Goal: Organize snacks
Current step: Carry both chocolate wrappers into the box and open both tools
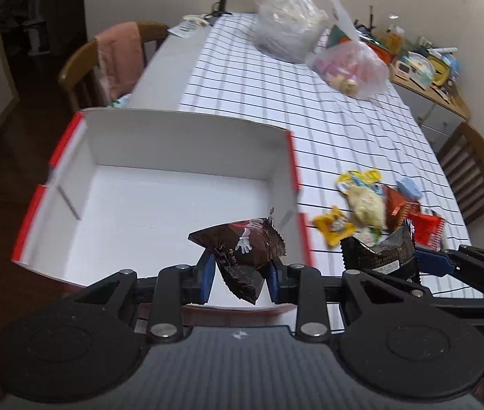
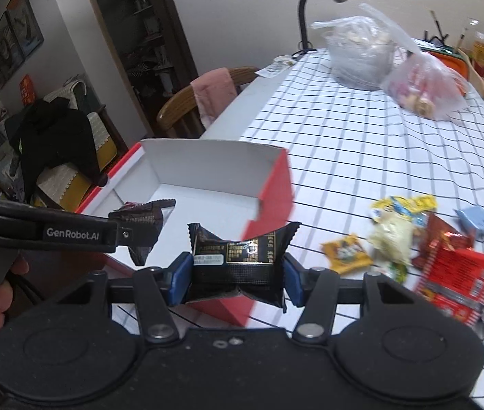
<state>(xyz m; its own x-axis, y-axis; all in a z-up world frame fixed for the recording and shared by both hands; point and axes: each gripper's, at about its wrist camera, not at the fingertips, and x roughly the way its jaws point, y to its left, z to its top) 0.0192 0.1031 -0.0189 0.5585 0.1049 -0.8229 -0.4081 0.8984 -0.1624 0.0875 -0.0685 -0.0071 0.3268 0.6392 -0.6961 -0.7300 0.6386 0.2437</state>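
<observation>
Both claws tilt downward. The left claw [image 1: 240, 275] pinches a brown snack packet [image 1: 242, 256] above the white box [image 1: 160, 205]. At its 3 o'clock, the right claw [image 2: 237, 278] clamps a black snack packet [image 2: 242, 259] over the desk [image 2: 344, 157]; label print blurred.

The box [image 1: 160, 157] is white inside and red outside. The tablecloth [image 1: 310, 109] is white with a dark grid. The left packet [image 1: 242, 256] is dark brown with a white cartoon hand; the right packet [image 2: 238, 266] is black with gold print. The loose snacks [image 2: 413, 239] are yellow, cream, red and pale blue. The pads [image 2: 180, 276] are blue.
</observation>
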